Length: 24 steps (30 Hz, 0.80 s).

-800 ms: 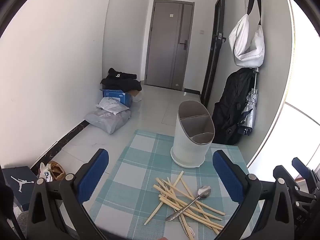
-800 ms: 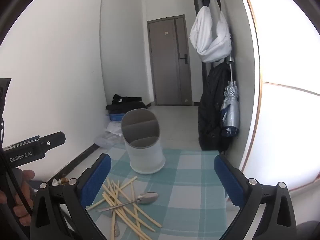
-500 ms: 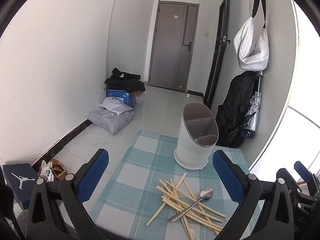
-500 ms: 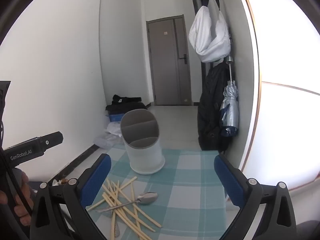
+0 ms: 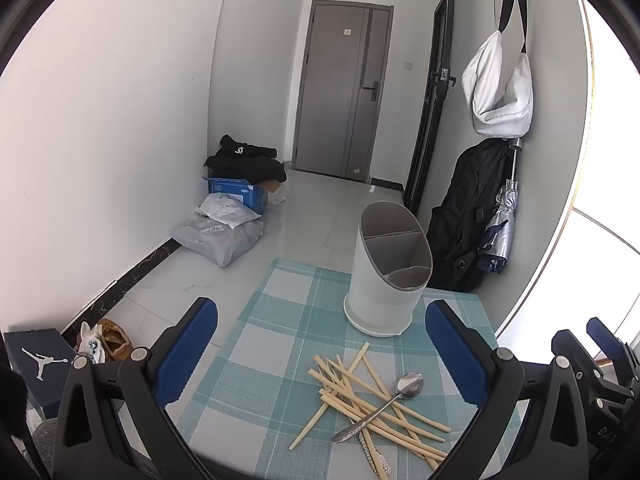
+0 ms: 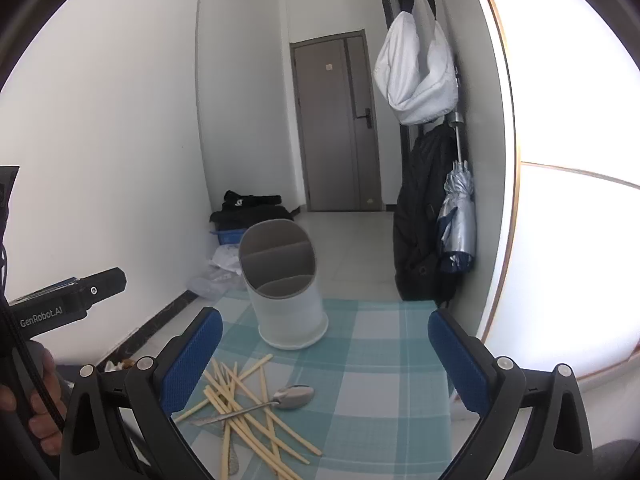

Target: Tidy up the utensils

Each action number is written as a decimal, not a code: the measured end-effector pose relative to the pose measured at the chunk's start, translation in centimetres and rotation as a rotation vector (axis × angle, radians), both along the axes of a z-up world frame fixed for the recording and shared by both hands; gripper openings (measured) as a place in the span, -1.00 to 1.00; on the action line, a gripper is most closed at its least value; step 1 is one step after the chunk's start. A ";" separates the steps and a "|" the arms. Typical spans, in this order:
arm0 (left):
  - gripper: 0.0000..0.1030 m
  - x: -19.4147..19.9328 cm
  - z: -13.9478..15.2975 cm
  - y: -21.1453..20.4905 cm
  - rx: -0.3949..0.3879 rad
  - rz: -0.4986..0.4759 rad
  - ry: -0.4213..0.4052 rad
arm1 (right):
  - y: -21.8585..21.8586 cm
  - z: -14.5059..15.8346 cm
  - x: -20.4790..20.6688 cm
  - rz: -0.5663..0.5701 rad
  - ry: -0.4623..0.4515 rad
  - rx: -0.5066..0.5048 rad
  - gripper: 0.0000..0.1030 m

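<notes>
both gripper pairs (image 5: 321, 350) (image 6: 325, 354) gape empty

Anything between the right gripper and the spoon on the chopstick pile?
Nothing visible. The right gripper, fingers wide open, has bare checked mat before the spoon, which lies on top of the chopsticks.

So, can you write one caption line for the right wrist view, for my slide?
Open right gripper above a heap of chopsticks and a spoon, before an empty utensil holder.
</notes>
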<state>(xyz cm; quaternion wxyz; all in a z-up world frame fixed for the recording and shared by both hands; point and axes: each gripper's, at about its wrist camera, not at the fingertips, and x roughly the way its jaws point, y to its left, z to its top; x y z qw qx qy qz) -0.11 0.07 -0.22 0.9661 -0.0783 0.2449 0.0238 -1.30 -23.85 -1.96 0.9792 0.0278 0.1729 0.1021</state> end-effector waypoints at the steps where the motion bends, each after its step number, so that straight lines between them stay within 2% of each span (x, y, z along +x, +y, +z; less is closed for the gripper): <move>1: 0.98 0.0 0.0 0.0 0.000 -0.001 0.001 | 0.0 0.0 0.0 -0.001 0.000 0.001 1.00; 24: 0.98 0.0 0.2 -0.1 -0.010 -0.007 0.002 | 0.1 0.0 -0.2 -0.001 -0.004 0.005 1.00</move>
